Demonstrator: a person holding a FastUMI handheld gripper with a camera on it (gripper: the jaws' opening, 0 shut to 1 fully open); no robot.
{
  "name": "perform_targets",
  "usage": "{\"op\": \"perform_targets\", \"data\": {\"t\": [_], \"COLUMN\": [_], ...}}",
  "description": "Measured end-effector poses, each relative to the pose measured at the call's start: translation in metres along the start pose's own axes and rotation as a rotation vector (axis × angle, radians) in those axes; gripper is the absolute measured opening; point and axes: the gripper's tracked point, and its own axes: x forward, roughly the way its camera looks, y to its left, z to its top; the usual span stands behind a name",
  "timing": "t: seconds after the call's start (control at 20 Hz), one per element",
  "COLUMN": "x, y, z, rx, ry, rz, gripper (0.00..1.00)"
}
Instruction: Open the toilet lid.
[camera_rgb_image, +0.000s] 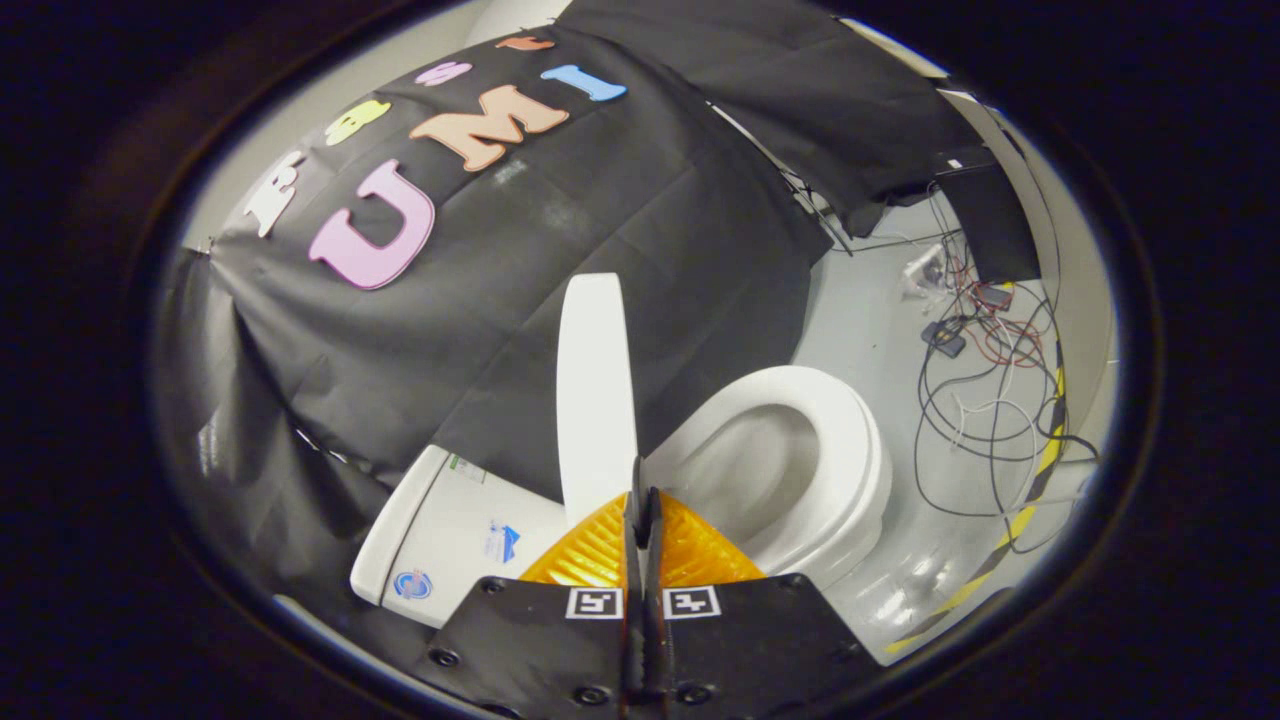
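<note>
The toilet lid (596, 385) stands raised on edge, just ahead of the hand-held gripper (644, 500), whose fingers are pressed together with nothing between them. Beside the lid lies the open seat (850, 440); the tank (440, 530) sits on the other side.

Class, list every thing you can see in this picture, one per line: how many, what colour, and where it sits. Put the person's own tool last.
Toilet lid: one, white, raised upright just beyond the fingertips.
Toilet seat: one, white, down on the bowl, beside the lid.
Toilet tank: one, white, on the lid's other side, against the cloth.
Black cloth: draped wall behind the toilet.
Cables: many, black, red and white, tangled on the floor beyond the seat.
Striped tape: one strip, yellow and black, on the floor by the cables.
Floor: grey.
Gripper: one, jaws together, holding nothing.
</note>
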Motion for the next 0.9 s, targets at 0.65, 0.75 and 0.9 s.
{"op": "perform_targets", "data": {"t": [0.65, 0.75, 0.9], "x": [-0.008, -0.009, -0.010], "y": [0.046, 0.055, 0.065], "z": [0.000, -0.001, -0.002], "rx": [-0.179, -0.198, -0.220], "ry": [-0.029, -0.033, -0.042], "rz": [0.018, 0.028, 0.035], "gripper": [0.00, 0.00, 0.01]}}
